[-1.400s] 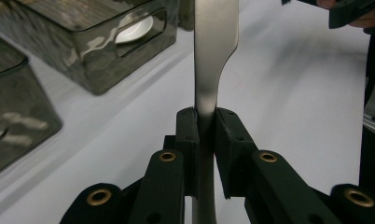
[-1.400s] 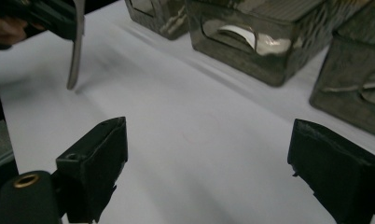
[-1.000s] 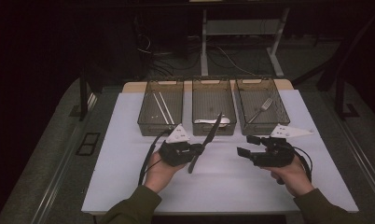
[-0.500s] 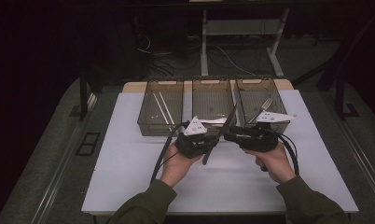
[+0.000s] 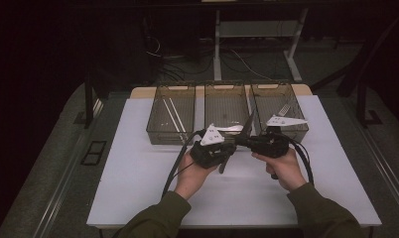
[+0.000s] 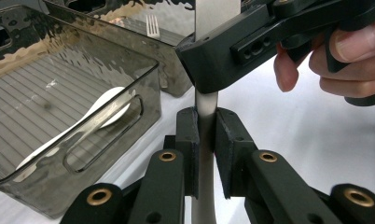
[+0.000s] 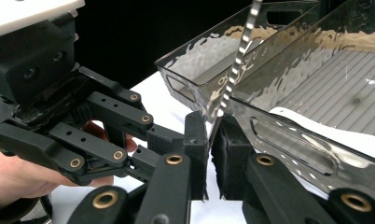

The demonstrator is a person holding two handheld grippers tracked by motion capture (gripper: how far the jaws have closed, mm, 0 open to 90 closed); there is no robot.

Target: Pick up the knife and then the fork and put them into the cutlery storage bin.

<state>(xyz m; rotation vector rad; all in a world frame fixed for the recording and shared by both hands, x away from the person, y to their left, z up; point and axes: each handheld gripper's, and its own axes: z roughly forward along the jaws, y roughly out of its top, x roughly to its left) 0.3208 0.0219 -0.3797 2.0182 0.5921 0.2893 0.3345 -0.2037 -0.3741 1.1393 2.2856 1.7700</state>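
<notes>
Both grippers clamp one flat steel knife (image 6: 205, 116): left gripper (image 6: 205, 140) on its smooth handle, right gripper (image 7: 210, 140), fingers just closing, on its serrated blade.

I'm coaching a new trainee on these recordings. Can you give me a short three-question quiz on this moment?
1. True or false: the left tool is shut on the knife.
2. What lies in the middle tray?
3. Which tray holds the fork? A: left tray. B: middle tray. C: right tray.

Key:
1. True; its pads press on the knife's handle.
2. A white spoon.
3. C.

Note: the right tool has just been closing its jaws, and the knife's serrated blade is now between them.
</notes>
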